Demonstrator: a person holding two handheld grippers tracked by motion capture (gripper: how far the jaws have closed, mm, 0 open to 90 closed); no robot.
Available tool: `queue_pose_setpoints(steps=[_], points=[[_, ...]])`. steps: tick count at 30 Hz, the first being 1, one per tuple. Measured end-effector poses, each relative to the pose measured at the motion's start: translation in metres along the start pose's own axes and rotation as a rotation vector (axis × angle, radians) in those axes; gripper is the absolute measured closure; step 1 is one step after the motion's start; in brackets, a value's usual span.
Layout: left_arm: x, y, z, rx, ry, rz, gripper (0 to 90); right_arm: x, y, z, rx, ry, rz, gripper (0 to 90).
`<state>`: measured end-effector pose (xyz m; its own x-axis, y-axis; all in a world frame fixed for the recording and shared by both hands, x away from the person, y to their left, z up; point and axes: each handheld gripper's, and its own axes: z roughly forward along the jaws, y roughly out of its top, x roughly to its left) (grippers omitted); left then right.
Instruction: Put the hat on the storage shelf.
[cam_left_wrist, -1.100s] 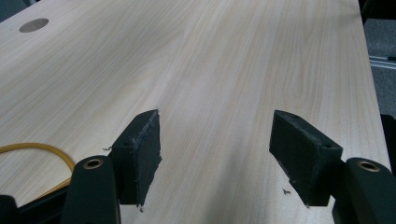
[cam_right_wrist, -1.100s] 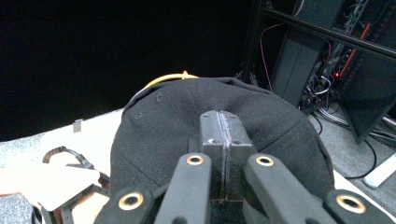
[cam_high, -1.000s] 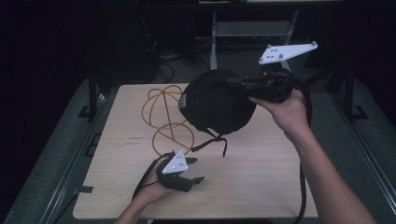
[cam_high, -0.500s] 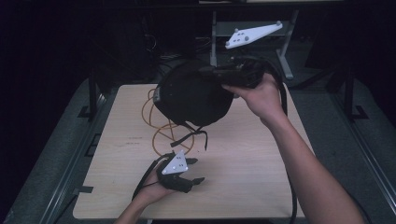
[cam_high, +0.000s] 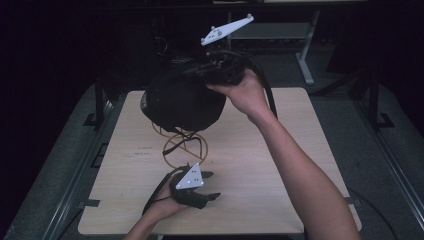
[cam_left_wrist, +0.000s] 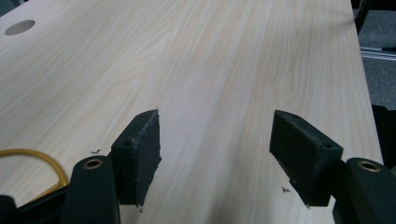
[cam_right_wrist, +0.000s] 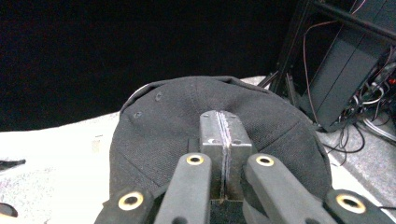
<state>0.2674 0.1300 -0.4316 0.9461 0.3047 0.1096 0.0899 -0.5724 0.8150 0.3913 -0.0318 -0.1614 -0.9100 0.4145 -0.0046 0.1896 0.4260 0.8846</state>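
Observation:
A black cap (cam_high: 182, 100) hangs above the far middle of the table, with my right gripper (cam_high: 212, 75) shut on its edge. In the right gripper view the jaws are pressed together at the right gripper (cam_right_wrist: 223, 123), and the cap's crown (cam_right_wrist: 159, 126) spreads out beyond them. Under the cap stands a yellow wire stand (cam_high: 182, 145), its top hidden behind the cap. My left gripper (cam_high: 211, 185) rests low at the table's near edge, open and holding nothing. In its own view the left gripper (cam_left_wrist: 217, 158) has bare wood between its pads, and a piece of the yellow wire (cam_left_wrist: 32, 156) shows at the left.
The light wooden table (cam_high: 280, 150) has a round hole (cam_left_wrist: 19, 27) near one corner. A metal frame leg (cam_high: 305, 55) and dark equipment with cables (cam_right_wrist: 355, 79) stand beyond the far edge. Black rails (cam_high: 95, 105) run along both sides.
My right hand has carried the cap leftward and nearer, from the table's far right to over the wire stand. The left gripper has stayed in place, open.

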Motion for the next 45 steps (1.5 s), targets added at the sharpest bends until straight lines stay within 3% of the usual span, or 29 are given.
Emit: queue_pose_setpoints(steps=[6,15,22,24,26,27,29,36,45], points=[[-0.001,0.0,0.0,-0.007,-0.008,-0.004,33.0,-0.007,0.002,0.025,0.03,0.0,0.038,89.6],[-0.003,0.0,0.003,0.01,-0.016,0.01,32.9,-0.014,-0.001,0.048,0.054,0.011,0.085,89.6],[-0.003,0.001,0.003,0.012,-0.024,0.015,32.9,-0.014,-0.007,0.08,0.136,0.021,0.096,89.3],[-0.003,0.001,0.003,0.012,-0.026,0.012,32.9,-0.014,-0.008,0.083,0.138,0.025,0.097,89.0],[-0.003,0.001,0.003,0.011,-0.025,0.011,32.9,-0.012,-0.01,0.09,0.162,0.026,0.116,84.9],[-0.003,0.0,0.003,0.008,-0.026,0.01,32.9,-0.013,-0.012,0.093,0.163,0.033,0.107,70.7],[-0.002,0.0,0.003,0.009,-0.023,0.008,32.8,-0.015,-0.016,0.094,0.165,0.042,0.14,58.9],[-0.001,0.0,0.005,0.009,-0.018,-0.001,32.4,-0.023,-0.028,0.083,0.155,0.047,0.173,45.4],[0.002,-0.001,0.002,0.014,-0.01,-0.01,30.9,-0.033,-0.041,0.069,0.129,0.06,0.205,38.2]])
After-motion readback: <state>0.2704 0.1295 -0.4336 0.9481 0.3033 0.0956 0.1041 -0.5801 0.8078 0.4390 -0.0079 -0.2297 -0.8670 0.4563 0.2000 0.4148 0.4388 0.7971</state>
